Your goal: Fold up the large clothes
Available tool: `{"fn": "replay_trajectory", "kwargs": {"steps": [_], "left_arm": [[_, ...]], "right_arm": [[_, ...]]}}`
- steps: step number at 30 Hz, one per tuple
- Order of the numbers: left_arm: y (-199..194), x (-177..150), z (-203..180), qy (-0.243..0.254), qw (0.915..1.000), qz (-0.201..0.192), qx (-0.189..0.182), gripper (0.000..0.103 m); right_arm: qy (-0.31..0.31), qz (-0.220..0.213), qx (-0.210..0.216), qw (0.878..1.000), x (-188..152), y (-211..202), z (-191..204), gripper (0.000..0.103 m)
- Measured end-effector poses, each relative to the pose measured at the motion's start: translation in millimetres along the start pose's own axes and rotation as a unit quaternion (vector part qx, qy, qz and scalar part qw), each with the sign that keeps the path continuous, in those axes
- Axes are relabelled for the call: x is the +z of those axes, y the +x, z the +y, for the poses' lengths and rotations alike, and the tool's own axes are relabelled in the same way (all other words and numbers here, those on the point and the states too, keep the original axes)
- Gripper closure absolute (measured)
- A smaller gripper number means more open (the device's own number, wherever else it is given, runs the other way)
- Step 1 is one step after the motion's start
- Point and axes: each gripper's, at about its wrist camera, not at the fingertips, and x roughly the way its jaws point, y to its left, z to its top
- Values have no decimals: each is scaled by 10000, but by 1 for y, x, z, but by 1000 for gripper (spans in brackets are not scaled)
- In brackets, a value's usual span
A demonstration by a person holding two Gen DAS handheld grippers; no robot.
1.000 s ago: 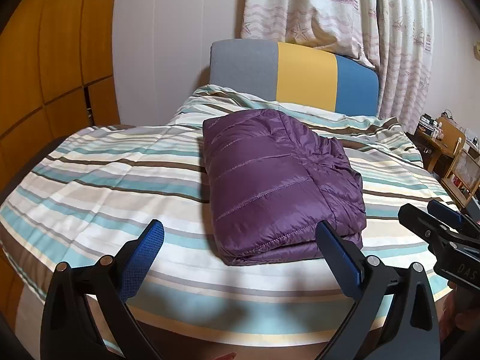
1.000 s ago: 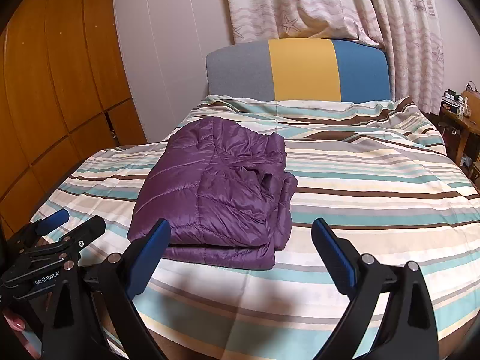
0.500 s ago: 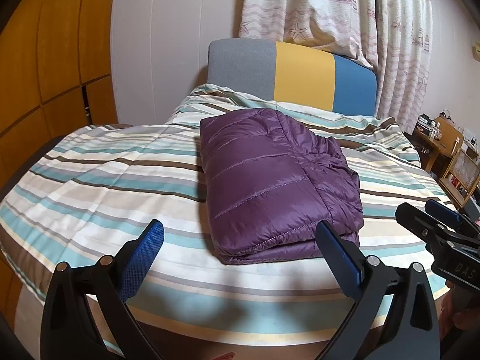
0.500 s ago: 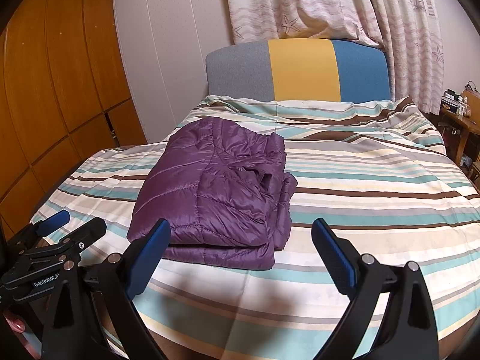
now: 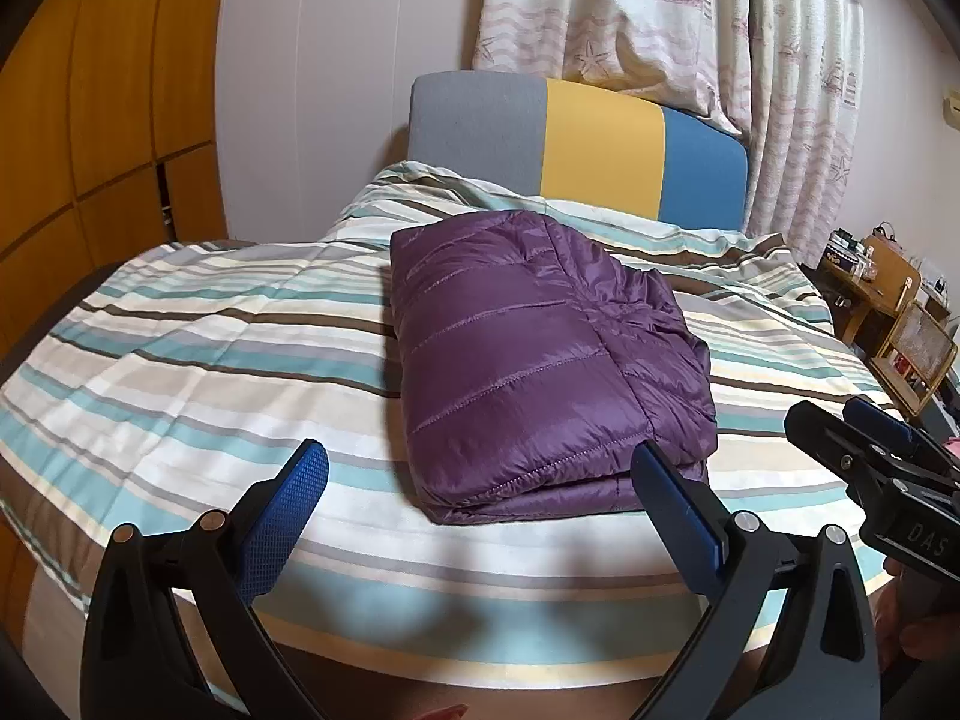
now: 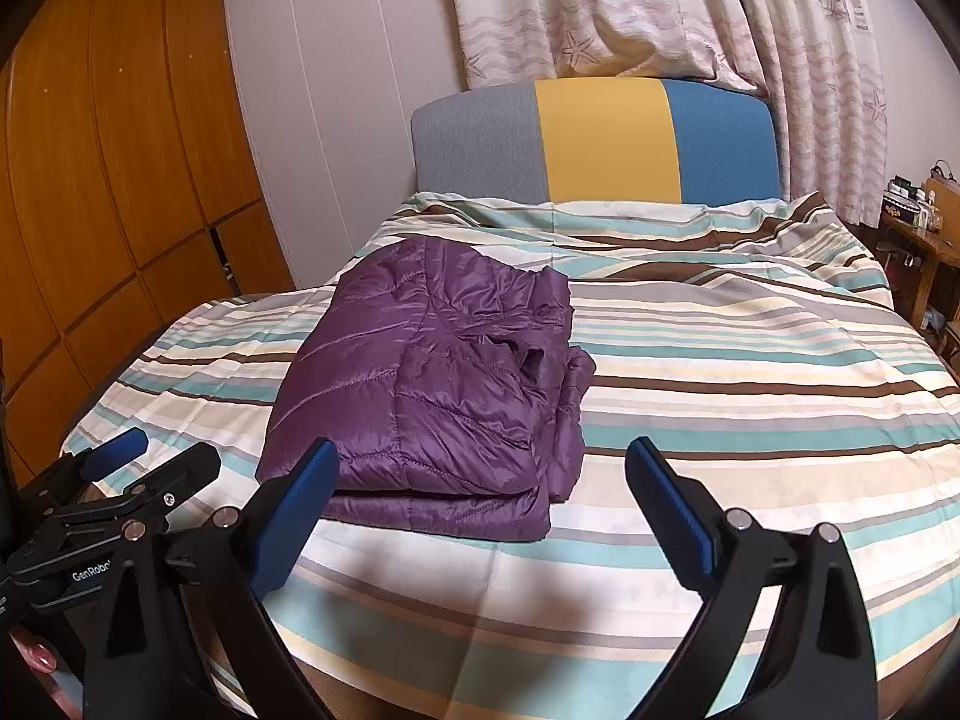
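A purple quilted jacket (image 5: 540,360) lies folded into a compact rectangle on the striped bed cover (image 5: 198,360); it also shows in the right wrist view (image 6: 438,396). My left gripper (image 5: 480,480) is open and empty, held just short of the jacket's near edge. My right gripper (image 6: 480,480) is open and empty, near the jacket's near right corner. Each gripper shows at the edge of the other's view: the right one (image 5: 870,456) and the left one (image 6: 138,468).
The bed has a grey, yellow and blue headboard (image 5: 576,150) under patterned curtains (image 5: 690,24). Wooden wardrobe doors (image 6: 108,180) stand at the left. A small wooden table with clutter (image 5: 882,294) stands at the right of the bed.
The left wrist view has shifted slightly, so the jacket sits a little lower and further left in frame. Both grippers stay open and the jacket has not moved.
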Motion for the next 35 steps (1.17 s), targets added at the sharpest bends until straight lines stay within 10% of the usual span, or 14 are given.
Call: {"fn": "replay_trajectory", "kwargs": {"steps": [24, 35], "left_arm": [[-8, 1, -12, 59, 9996, -220, 136, 3], [27, -1, 6, -263, 9987, 364, 256, 3]], "right_arm": [[84, 75, 10, 9999, -2, 4, -6, 5], [218, 265, -58, 9994, -6, 22, -17, 3]]}}
